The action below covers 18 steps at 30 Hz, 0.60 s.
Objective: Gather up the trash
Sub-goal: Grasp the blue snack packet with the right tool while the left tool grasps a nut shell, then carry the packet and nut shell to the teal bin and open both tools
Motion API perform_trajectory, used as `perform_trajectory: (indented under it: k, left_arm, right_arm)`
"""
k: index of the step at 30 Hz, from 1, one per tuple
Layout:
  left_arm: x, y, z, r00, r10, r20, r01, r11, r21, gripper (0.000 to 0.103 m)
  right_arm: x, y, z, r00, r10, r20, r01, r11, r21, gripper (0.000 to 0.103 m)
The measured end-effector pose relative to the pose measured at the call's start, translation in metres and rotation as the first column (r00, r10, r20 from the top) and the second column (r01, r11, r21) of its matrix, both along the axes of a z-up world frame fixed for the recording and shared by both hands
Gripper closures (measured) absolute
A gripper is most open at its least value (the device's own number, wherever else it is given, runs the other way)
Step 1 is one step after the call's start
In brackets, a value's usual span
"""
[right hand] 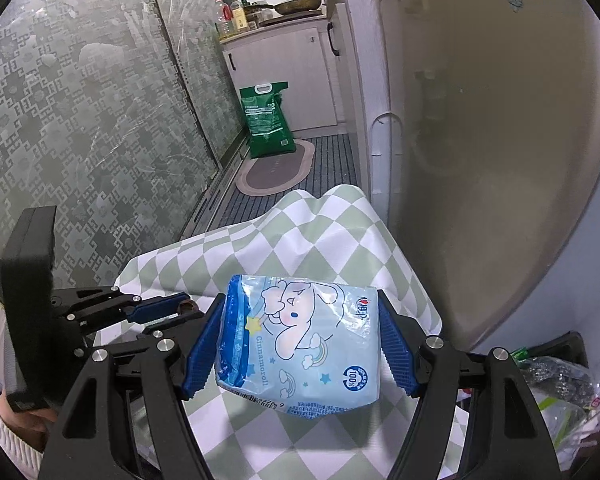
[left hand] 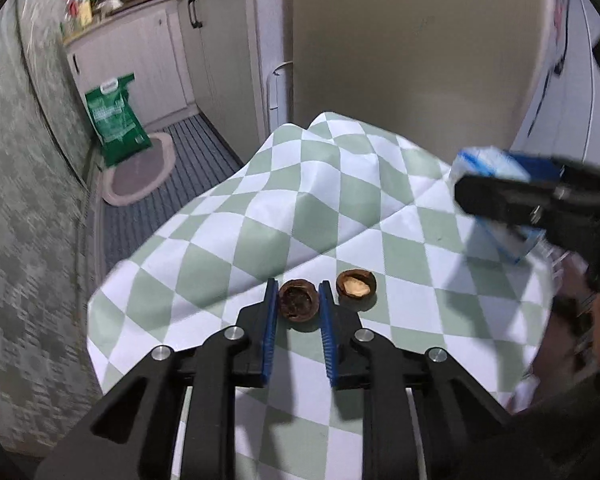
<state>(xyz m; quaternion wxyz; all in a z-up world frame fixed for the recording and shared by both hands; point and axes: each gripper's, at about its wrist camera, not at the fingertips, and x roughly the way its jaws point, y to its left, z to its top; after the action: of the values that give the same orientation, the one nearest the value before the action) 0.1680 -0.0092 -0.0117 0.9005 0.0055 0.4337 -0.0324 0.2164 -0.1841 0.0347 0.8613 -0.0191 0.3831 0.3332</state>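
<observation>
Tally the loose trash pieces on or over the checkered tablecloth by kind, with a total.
Nut shell halves: 2, the darker shell half between the left gripper jaws, the lighter shell half beside it on the tablecloth.
Blue tissue packs: 1, the tissue pack in the right gripper jaws.
Total: 3

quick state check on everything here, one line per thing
left gripper: closed around the dark nutshell half
dark nutshell half: between the pads, on the cloth
second nutshell half: loose on the cloth, untouched
right gripper: gripping the tissue pack
tissue pack: held above the cloth
checked tablecloth: rumpled at the far end
</observation>
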Motion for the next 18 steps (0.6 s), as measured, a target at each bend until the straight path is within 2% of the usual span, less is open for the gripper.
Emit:
perform_trajectory:
  k: [6,11,14,18]
  left_arm:
    - [-0.023,0.020,0.008,0.999,0.022,0.035,-0.018,0.993,-0.113,0.082]
    - [-0.055,0.040,0.006,0.995,0.079,0.065,-0.070,0.990,-0.122,0.082]
    - [-0.078,0.049,0.008,0.991,0.100,0.089,-0.091,0.991,-0.096,0.082]
    - [-0.104,0.071,0.015,0.984,0.135,0.117,-0.122,0.986,-0.118,0.081]
  right_arm:
    - [-0.004,0.013,0.003,1.000,0.023,-0.013,-0.023,1.000,0.012,0.031]
    - [-0.017,0.041,0.013,0.996,0.083,-0.019,-0.083,0.996,0.035,0.031]
    - [-0.027,0.062,0.015,0.991,0.130,-0.028,-0.129,0.991,0.036,0.031]
    - [-0.047,0.092,0.021,0.979,0.202,-0.022,-0.201,0.979,0.027,0.031]
